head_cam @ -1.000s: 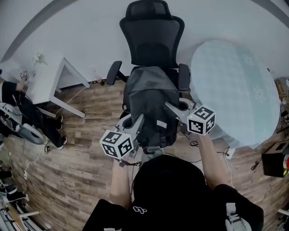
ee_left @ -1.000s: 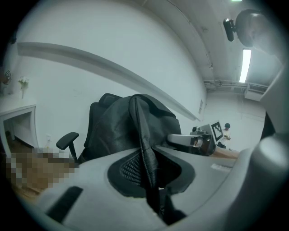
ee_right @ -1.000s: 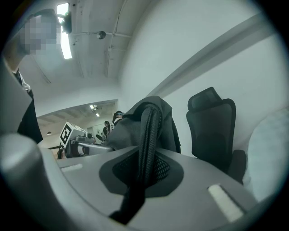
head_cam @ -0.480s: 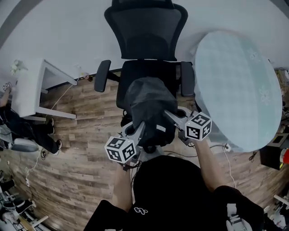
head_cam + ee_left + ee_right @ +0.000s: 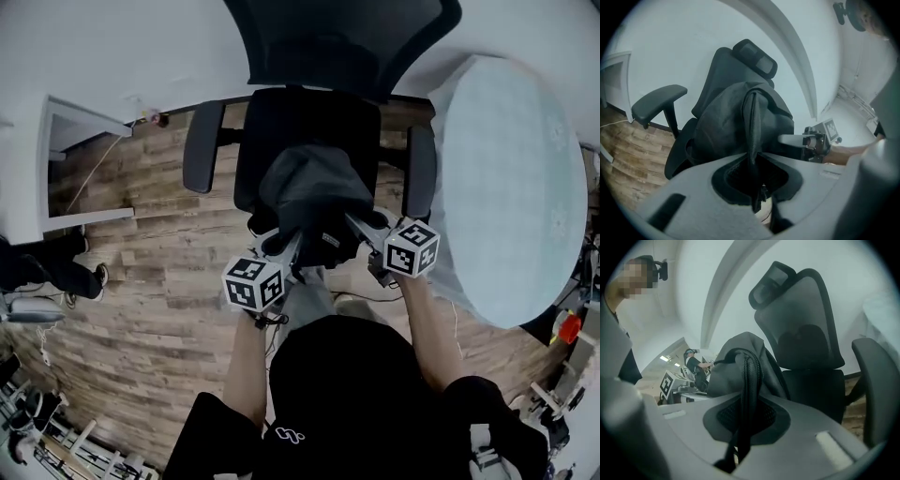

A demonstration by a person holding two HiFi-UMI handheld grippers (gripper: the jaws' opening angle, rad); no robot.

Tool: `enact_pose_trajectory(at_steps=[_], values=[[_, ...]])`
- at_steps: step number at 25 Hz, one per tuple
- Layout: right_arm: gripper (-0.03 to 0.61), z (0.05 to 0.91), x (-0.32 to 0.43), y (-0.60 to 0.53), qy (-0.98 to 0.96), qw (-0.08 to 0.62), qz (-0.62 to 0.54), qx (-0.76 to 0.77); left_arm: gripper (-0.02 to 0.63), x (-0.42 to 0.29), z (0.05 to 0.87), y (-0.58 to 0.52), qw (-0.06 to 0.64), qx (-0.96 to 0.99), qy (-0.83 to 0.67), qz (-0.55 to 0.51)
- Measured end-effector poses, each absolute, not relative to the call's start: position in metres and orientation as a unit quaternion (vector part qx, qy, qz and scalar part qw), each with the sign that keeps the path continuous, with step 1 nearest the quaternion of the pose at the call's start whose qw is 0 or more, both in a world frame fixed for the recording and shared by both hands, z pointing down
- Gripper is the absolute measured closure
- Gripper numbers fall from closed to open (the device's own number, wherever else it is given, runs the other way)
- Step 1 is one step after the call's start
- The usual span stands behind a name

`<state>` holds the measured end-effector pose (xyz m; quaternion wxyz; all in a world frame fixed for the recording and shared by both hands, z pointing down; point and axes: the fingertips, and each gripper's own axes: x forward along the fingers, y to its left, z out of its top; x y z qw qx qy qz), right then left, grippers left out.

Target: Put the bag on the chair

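Observation:
A dark grey bag (image 5: 314,192) hangs between my two grippers, over the front edge of the black office chair's seat (image 5: 281,117). My left gripper (image 5: 286,246) is shut on one of the bag's straps (image 5: 752,122), which runs down between its jaws. My right gripper (image 5: 361,228) is shut on the other strap (image 5: 747,394). The bag (image 5: 726,122) bulges in front of the chair back (image 5: 719,65) in the left gripper view. In the right gripper view the bag (image 5: 733,357) sits left of the chair's seat (image 5: 815,385) and mesh back (image 5: 806,319).
A round pale table (image 5: 511,183) stands close to the chair's right armrest (image 5: 419,178). A white desk (image 5: 66,169) is at the left, beyond the left armrest (image 5: 202,145). Wood floor (image 5: 141,281) lies around the chair. A seated person's legs (image 5: 37,272) are at far left.
The bag and both grippers have moved forward to the chair; the bag now hangs over the seat's front instead of in front of it. Both grips are unchanged.

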<state>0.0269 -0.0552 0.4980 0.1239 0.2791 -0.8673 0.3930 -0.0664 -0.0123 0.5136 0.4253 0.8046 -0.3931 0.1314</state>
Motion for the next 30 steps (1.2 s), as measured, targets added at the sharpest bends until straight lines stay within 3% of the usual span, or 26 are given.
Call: enact_pose_trajectory(at_steps=[18,30], values=[[0.552,0.599,0.023,-0.214,-0.809,0.148,0.458,0.337,0.569,-0.074,0.612,-0.185,0.483,0.786,-0.36,0.136],[0.541,0.675,0.027,-0.302,-0.803,0.175,0.457,0.341,0.555,-0.084,0.683,-0.275,0.48,0.787,-0.362,0.139]])
